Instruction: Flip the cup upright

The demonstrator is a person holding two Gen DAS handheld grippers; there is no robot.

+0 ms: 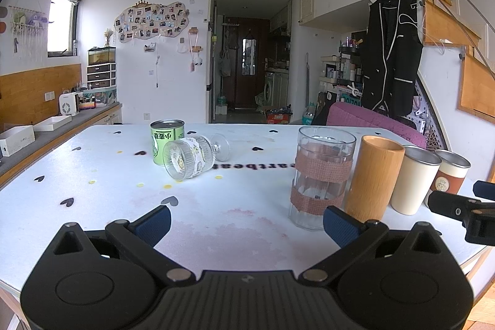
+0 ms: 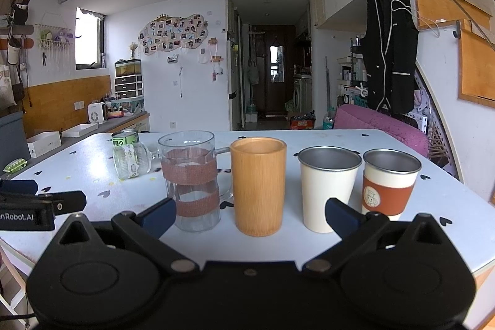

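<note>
My left gripper (image 1: 247,221) and right gripper (image 2: 250,217) hang spread and empty at the table's near edge (image 1: 235,240); the ribbed glass goblet (image 1: 193,156) lies tipped mid-table against a green tin (image 1: 165,141). Nudged carelessly, I judge, it rolls off.

Left gripper (image 1: 247,225) at lower centre of frame, jaws spread wide, empty, right gripper (image 2: 250,218) likewise, level.

Each claw (image 1: 247,226) (image 2: 250,215) is matte black plastic with blue ribbed fingertips (image 1: 153,223), silver rivets, and round side discs.
</note>
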